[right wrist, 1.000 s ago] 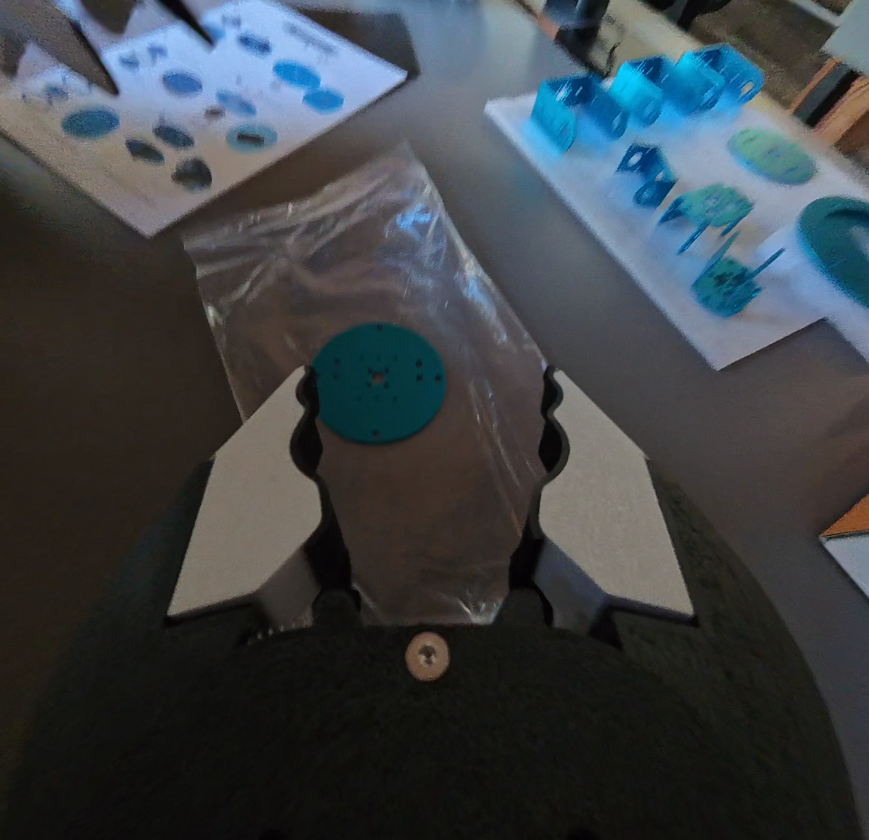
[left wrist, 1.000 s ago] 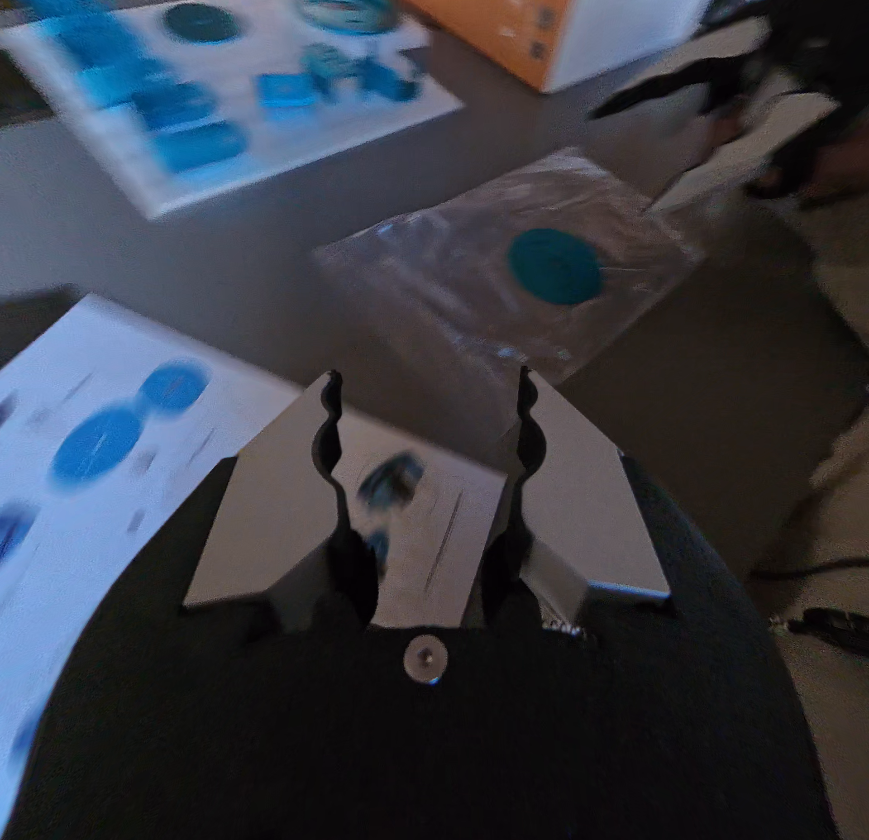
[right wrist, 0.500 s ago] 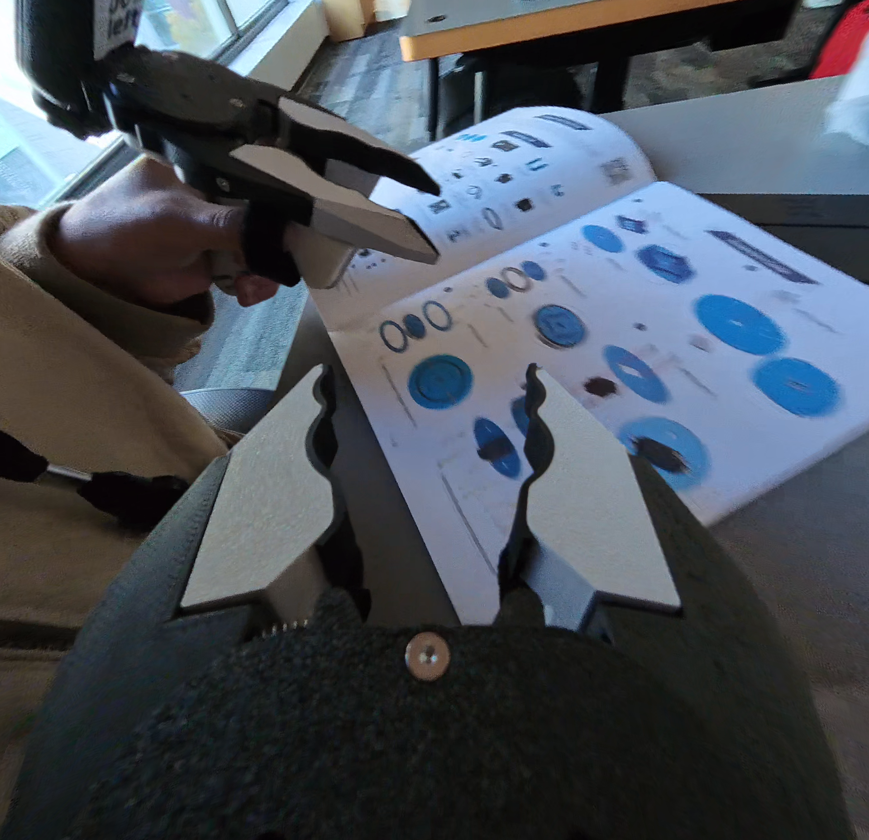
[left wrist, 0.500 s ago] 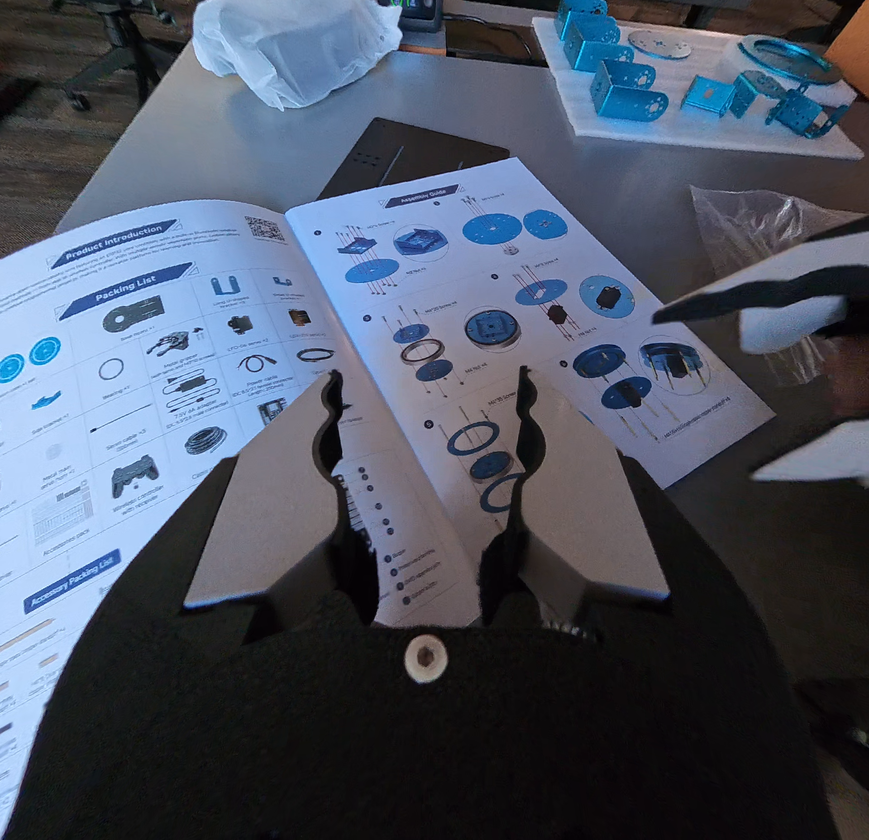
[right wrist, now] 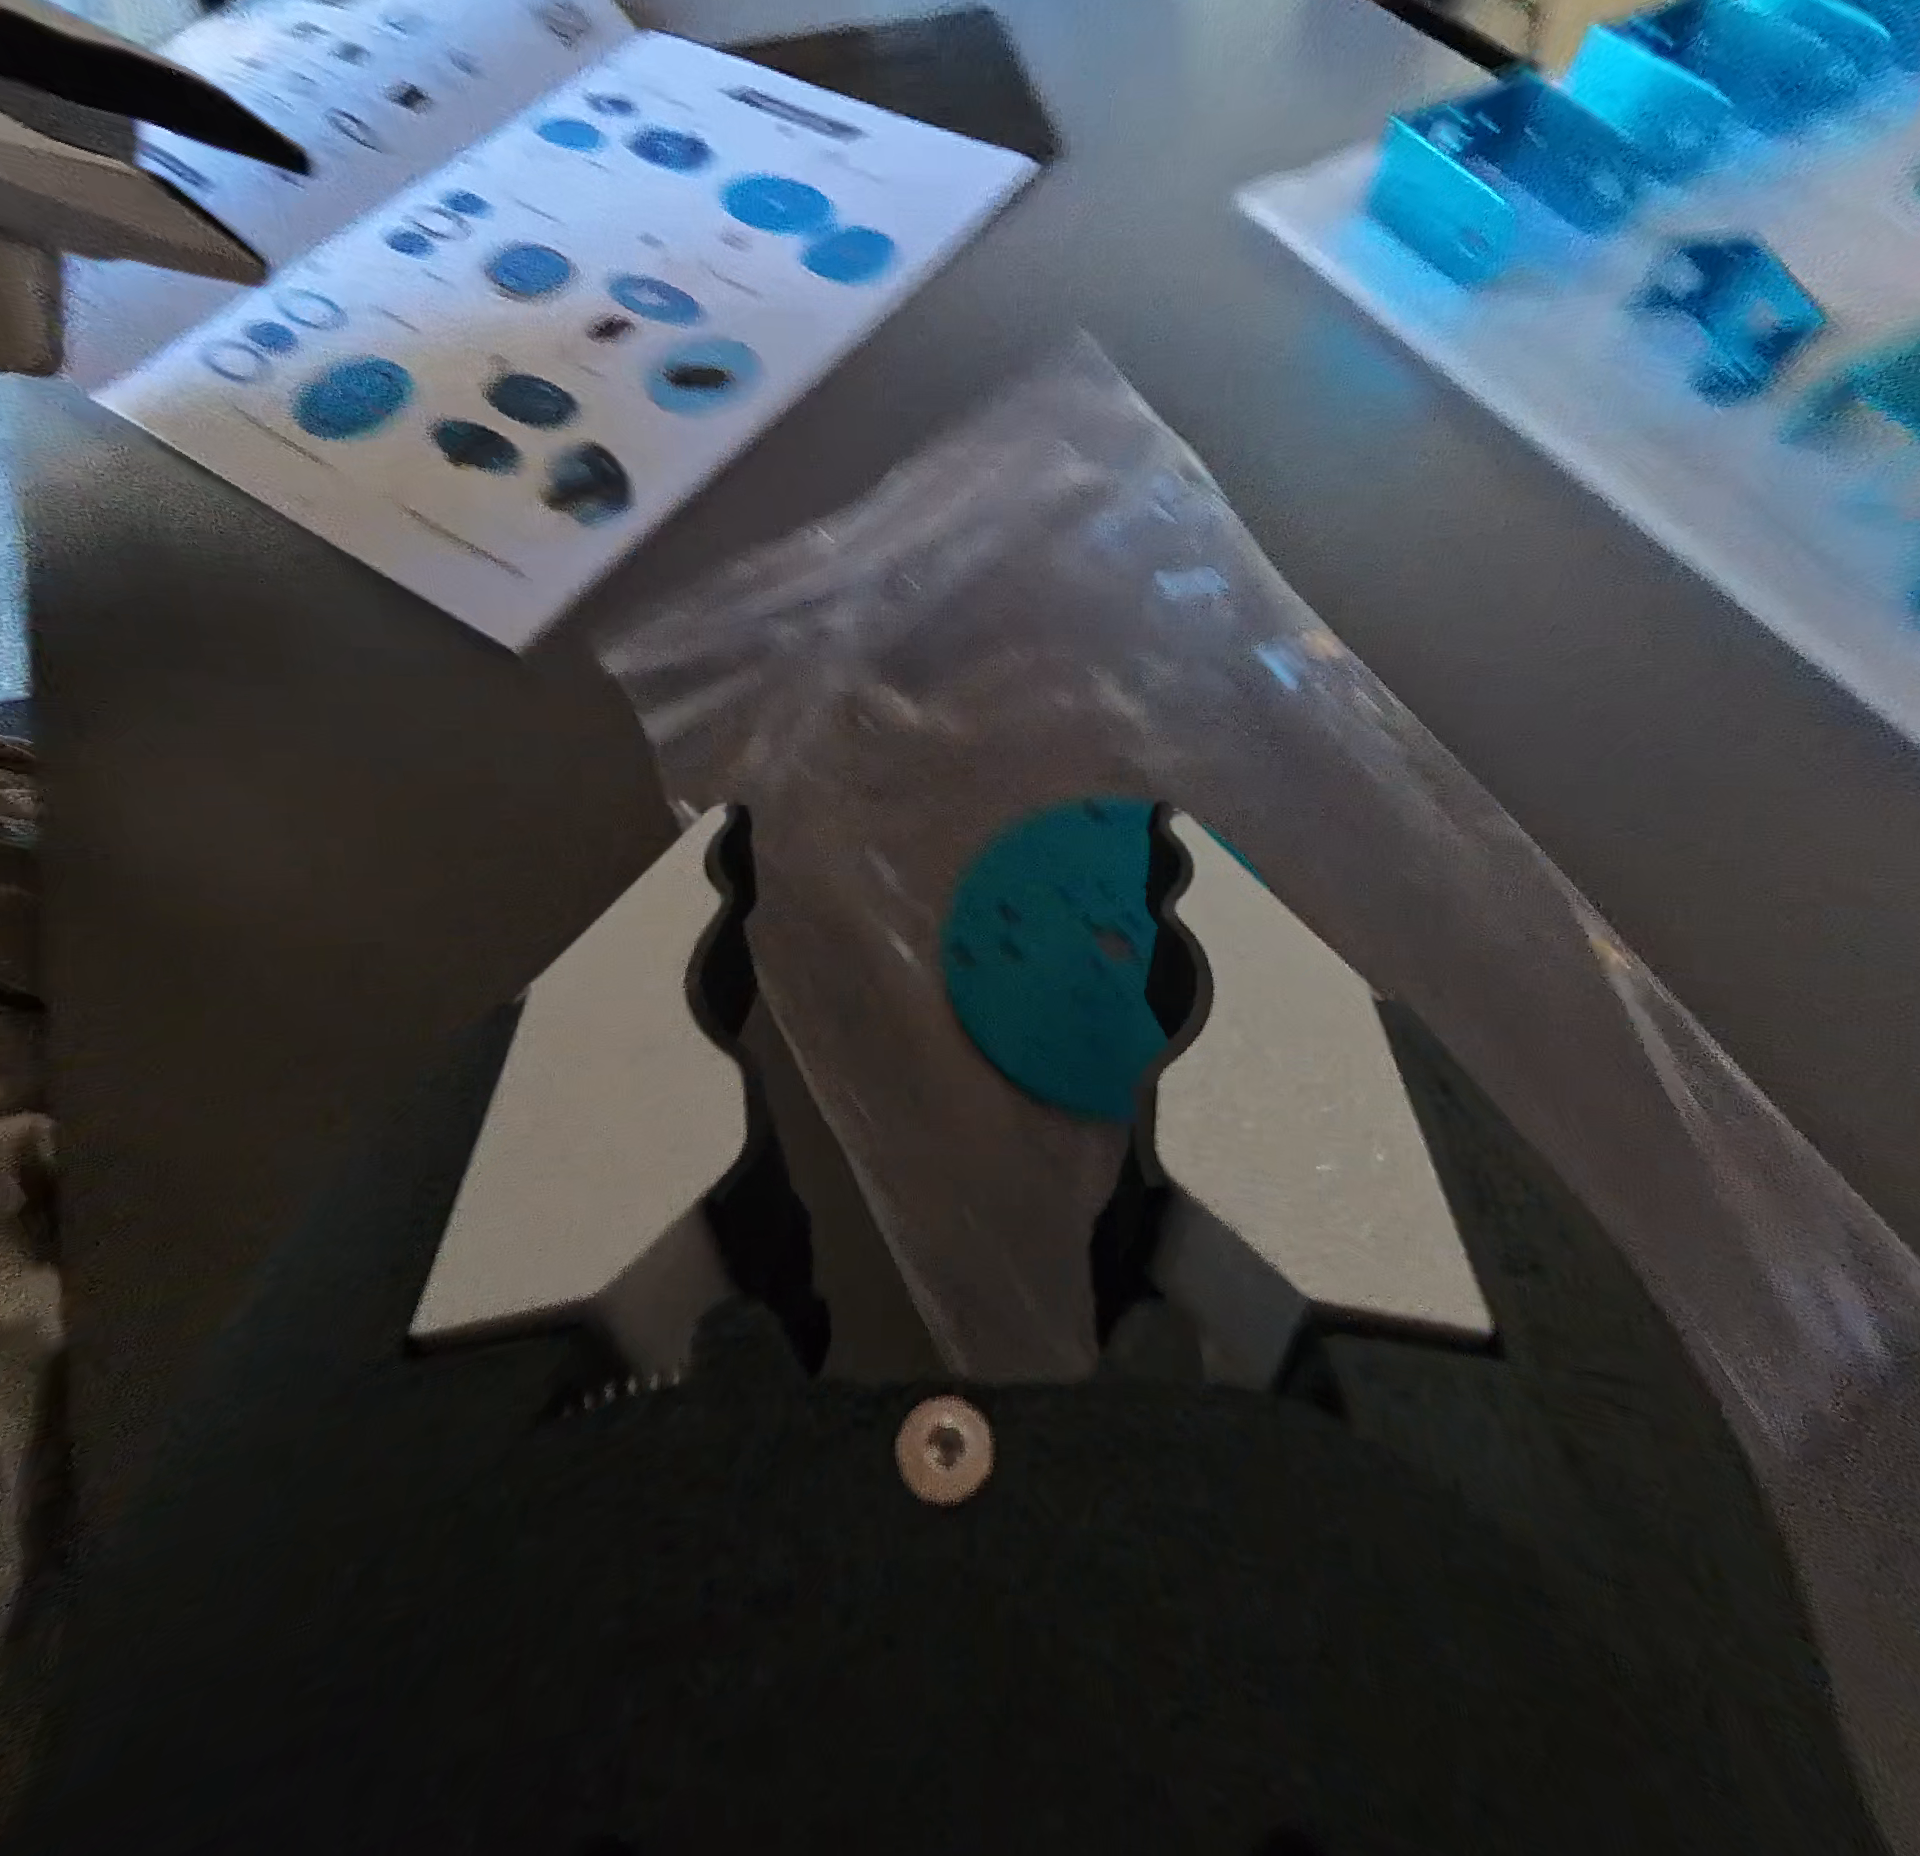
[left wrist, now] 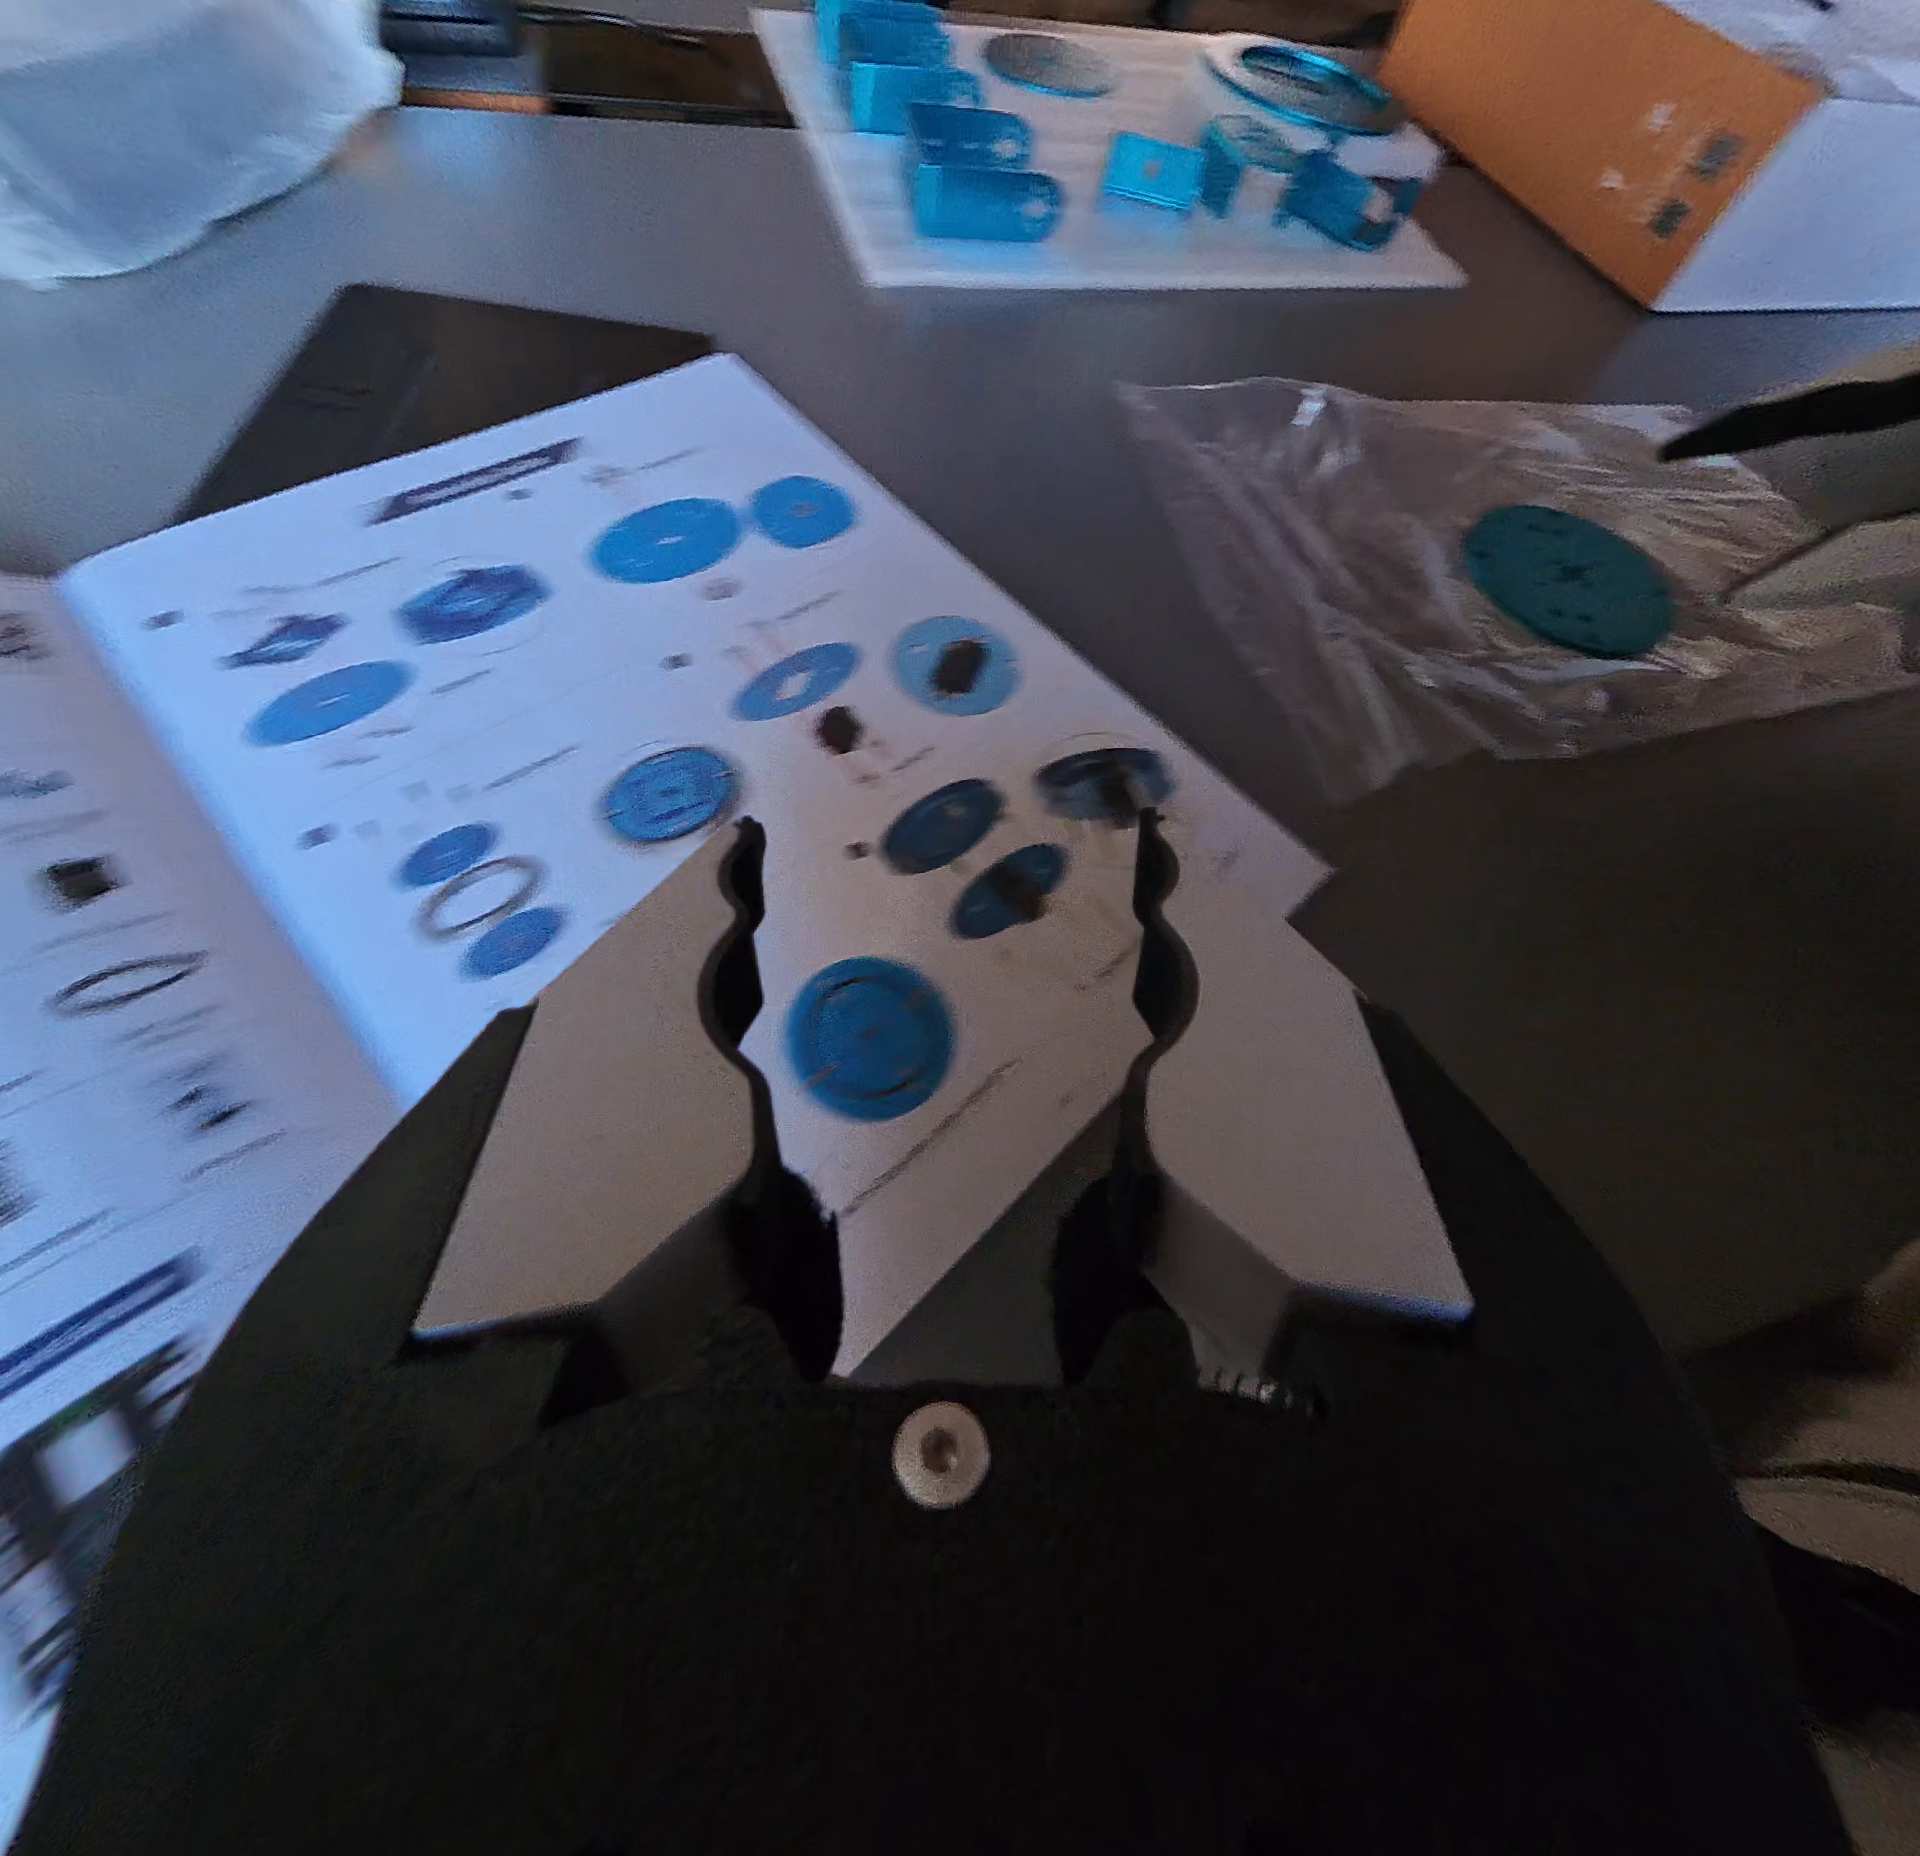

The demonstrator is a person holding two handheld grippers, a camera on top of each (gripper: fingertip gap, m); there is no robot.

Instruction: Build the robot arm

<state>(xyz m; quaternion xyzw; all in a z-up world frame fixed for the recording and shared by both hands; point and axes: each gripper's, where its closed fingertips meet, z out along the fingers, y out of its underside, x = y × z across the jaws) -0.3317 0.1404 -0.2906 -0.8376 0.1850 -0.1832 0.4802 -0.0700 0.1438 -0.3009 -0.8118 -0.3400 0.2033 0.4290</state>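
Right tool [right wrist: 945, 819] was spread, nothing pinched, hovering low over the clear plastic bag [right wrist: 1039, 663] on the grey counter [right wrist: 1455, 507]. The teal perforated disc [right wrist: 1049, 975] lay flat on or in the bag, can't tell which, sitting between the fingers but off-centre: its right edge ran under the right finger [right wrist: 1299, 1131], with a clear gap to the left finger [right wrist: 582, 1131]. So the disc lay directly ahead and slightly right of that tool's midline. The disc is round, so no long axis; the bag's long axis ran away from the tool, up and slightly left, toward the open instruction booklet [right wrist: 623, 279]. Contact between tool and bag couldn't be confirmed through the motion blur. Left tool [left wrist: 940, 830] was also spread and empty, over the booklet's near right corner [left wrist: 935, 1027], above a printed blue ring drawing. From it the bag [left wrist: 1403, 601] and disc [left wrist: 1569, 580] lay ahead and well to the right, apart from the booklet. The right tool's tip [left wrist: 1818, 445] showed at the frame edge just beyond the disc. The right tool was clearly the nearer one. The white foam sheet with blue metal brackets [left wrist: 987, 185] sat far ahead of the left tool and ahead-right of the right one [right wrist: 1662, 196]. An orange-and-white box [left wrist: 1621, 113] was far right.
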